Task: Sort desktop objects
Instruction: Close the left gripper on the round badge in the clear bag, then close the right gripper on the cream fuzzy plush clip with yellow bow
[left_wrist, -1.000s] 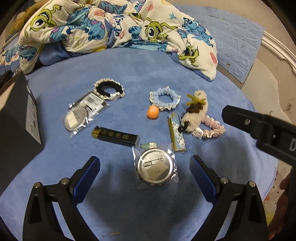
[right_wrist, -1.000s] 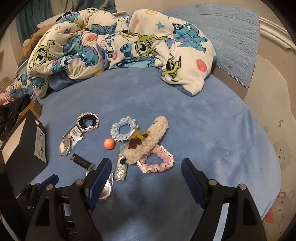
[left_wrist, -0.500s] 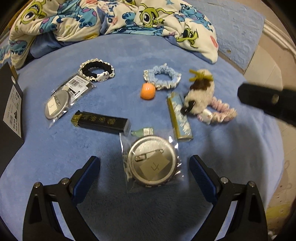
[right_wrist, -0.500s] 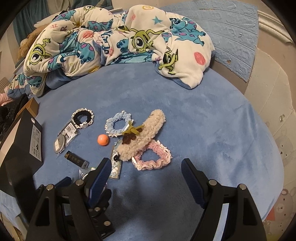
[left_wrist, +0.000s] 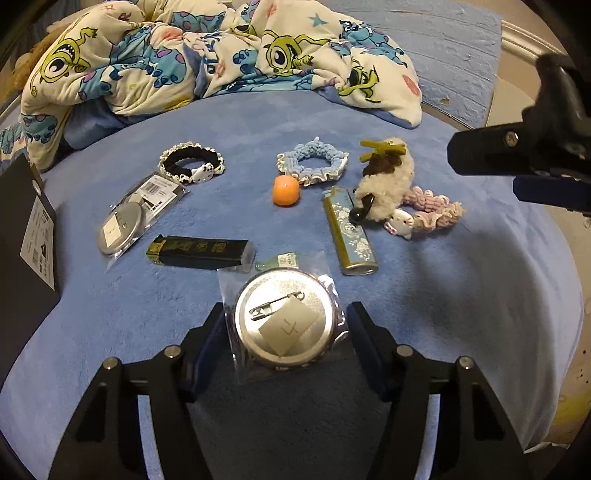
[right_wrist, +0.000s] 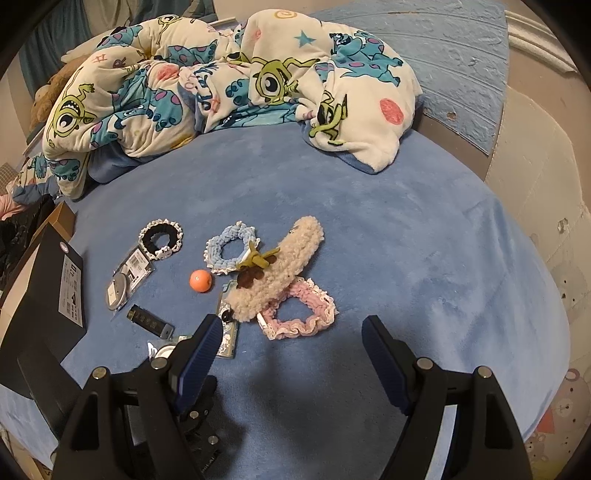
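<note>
The left gripper (left_wrist: 286, 332) is positioned over a round silver pin badge sealed in a clear plastic sleeve (left_wrist: 284, 321), which lies on the blue fleece blanket (left_wrist: 461, 295). Its jaws are closing, with the badge between the blue pads; the pads are seen at the sleeve's edges, but firm pressure on the badge itself cannot be confirmed. Just beyond the badge, a black rectangular box with gold print (left_wrist: 199, 252) and a small green bottle-shaped charm (left_wrist: 277, 261) are located, the charm touching the sleeve's far edge. To the right, an upright-lying blue floral lighter with a gold cap (left_wrist: 349, 230) is found, with a cream fuzzy hair clip (left_wrist: 384, 184) resting across its top and on a pink ruffled scrunchie (left_wrist: 432, 214). Farther off, an orange bead (left_wrist: 286, 190), a light blue scrunchie (left_wrist: 314, 164), a black scrunchie with white lace trim (left_wrist: 192, 166) and a second bagged silver badge (left_wrist: 122, 225) are laid out. The right gripper (right_wrist: 291, 354) is held above bare blanket near the pink scrunchie, its jaws wide apart with nothing between them. A cartoon-print quilt (right_wrist: 221, 81) is bunched at the far side, and a black cardboard box (right_wrist: 48, 295) stands at the left.
</note>
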